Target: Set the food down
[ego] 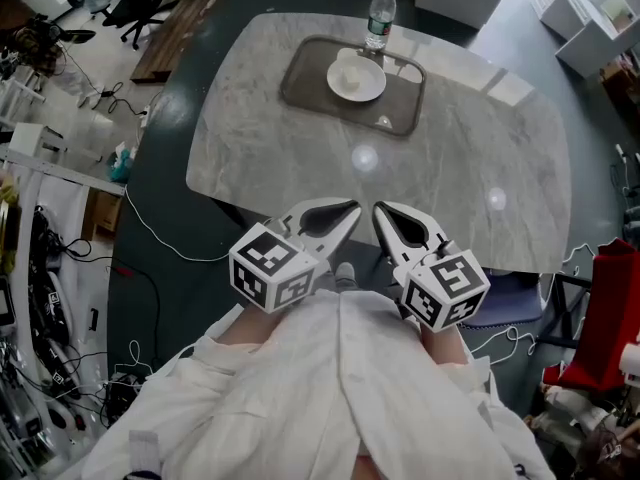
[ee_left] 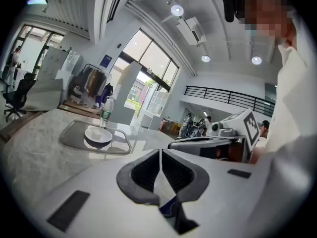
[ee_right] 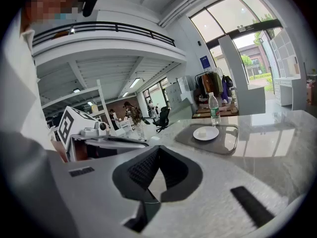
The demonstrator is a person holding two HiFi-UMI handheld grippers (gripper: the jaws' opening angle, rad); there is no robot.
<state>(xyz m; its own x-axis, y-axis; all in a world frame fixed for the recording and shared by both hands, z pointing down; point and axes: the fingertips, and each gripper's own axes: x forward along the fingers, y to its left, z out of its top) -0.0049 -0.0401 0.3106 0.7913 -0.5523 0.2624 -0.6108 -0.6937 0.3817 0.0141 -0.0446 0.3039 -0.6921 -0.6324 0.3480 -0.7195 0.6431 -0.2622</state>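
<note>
In the lower middle of the head view, slightly left of centre, I hold my left gripper (ego: pixel 352 210) close against my white coat (ego: pixel 340 388), just off the near edge of the marble table (ego: pixel 470 178). Its own view shows the jaws closed together at the tips with nothing between them.

Toward the upper middle of the frame, well apart from both grippers, a grey tray (ego: pixel 303 86) lies on the table. A white plate (ego: pixel 357 84) sits inside it, toward its far side, and the food (ego: pixel 348 68), a small pale piece, rests on that plate. A water bottle (ego: pixel 379 16) stands upright just beyond the tray's far rim, close behind the plate.

Just right of centre, beside the left one, my right gripper (ego: pixel 382 210) points the same way, up the frame toward the tray. Its jaws are also pressed together and hold nothing. The two gripper tips sit near each other without touching.
</note>
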